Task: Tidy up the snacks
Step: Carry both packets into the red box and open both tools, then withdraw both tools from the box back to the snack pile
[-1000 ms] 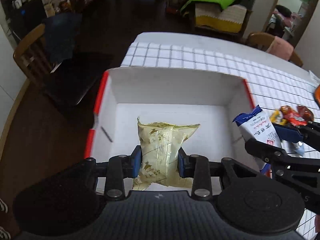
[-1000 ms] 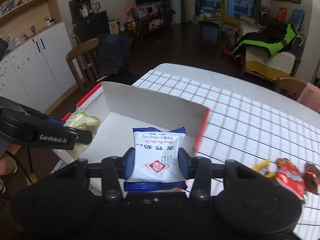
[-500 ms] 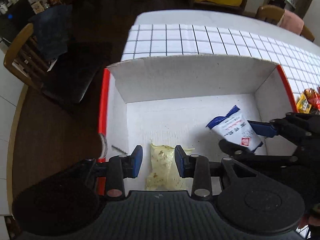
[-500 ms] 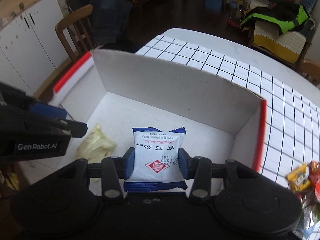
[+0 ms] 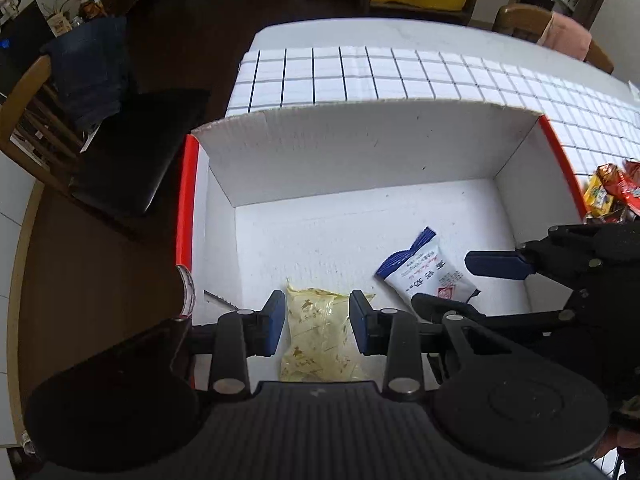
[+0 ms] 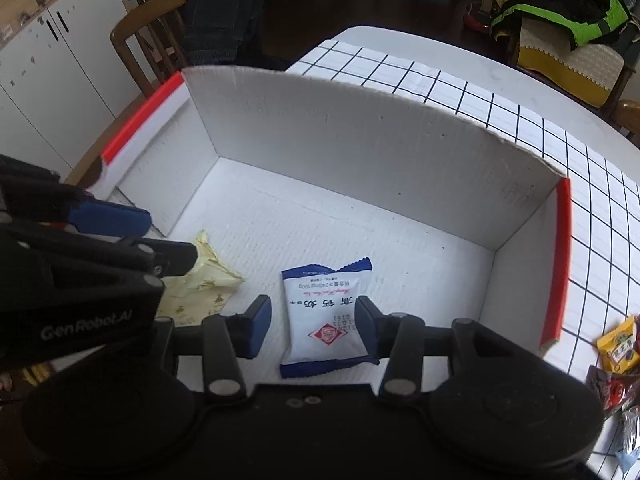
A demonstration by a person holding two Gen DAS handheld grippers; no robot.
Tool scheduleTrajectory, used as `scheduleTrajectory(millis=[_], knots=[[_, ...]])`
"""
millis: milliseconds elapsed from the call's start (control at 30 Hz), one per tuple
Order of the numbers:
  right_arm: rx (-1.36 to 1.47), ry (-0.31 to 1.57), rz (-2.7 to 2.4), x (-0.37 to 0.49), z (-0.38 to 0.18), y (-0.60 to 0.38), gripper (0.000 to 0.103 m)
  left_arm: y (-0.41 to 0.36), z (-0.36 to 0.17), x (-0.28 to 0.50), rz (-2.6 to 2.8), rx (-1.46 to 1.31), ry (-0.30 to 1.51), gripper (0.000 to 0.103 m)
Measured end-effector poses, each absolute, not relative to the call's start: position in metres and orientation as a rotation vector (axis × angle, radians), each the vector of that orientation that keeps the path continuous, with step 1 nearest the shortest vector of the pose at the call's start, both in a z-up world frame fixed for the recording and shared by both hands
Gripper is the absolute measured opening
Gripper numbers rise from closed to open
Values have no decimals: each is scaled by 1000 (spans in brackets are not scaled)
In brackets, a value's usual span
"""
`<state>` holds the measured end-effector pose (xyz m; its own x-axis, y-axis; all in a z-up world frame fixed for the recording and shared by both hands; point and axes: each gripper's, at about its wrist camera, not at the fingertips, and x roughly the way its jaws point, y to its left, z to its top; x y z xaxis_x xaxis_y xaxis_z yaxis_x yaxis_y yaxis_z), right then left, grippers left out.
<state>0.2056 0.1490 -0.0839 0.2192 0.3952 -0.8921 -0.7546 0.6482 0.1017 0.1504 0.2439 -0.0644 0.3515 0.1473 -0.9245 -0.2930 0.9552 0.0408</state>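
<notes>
A white cardboard box (image 5: 360,152) with red rims stands on the checked tablecloth. Inside it, a yellow snack packet (image 5: 316,332) lies flat on the floor. My left gripper (image 5: 318,320) hangs open over that packet, its pads either side and not pressing. A blue-and-white packet (image 6: 324,320) lies tilted on the box floor between the pads of my right gripper (image 6: 312,324). The right jaws are opening, with a clear gap at the left pad. In the left wrist view the blue-and-white packet (image 5: 424,276) rests by the right gripper (image 5: 444,282). The yellow packet (image 6: 208,284) sits under the left gripper (image 6: 172,238).
Several loose wrapped snacks (image 6: 616,344) lie on the tablecloth right of the box, also visible as snacks (image 5: 608,192). A wooden chair (image 5: 60,112) draped with dark cloth stands beyond the table's left edge. The box's far wall (image 6: 360,160) rises high.
Both grippers came down into the box. The yellow packet left the left pads and settled on the floor. The right pads parted from the blue-and-white packet, which dropped to the floor.
</notes>
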Motion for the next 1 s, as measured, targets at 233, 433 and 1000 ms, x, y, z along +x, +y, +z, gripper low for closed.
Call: scheduleTrajectory(millis=[233,433,1000], knots=[[-330,1052,833,200,-59,133,50,241,-44,140,272,-154,1107,34],[-248,1012,839,196,-30,109,51,229,-22,128,261,-150,1036,34],[-109,890,839,174,16,7,76,151,8,104,195,-125,913,52]])
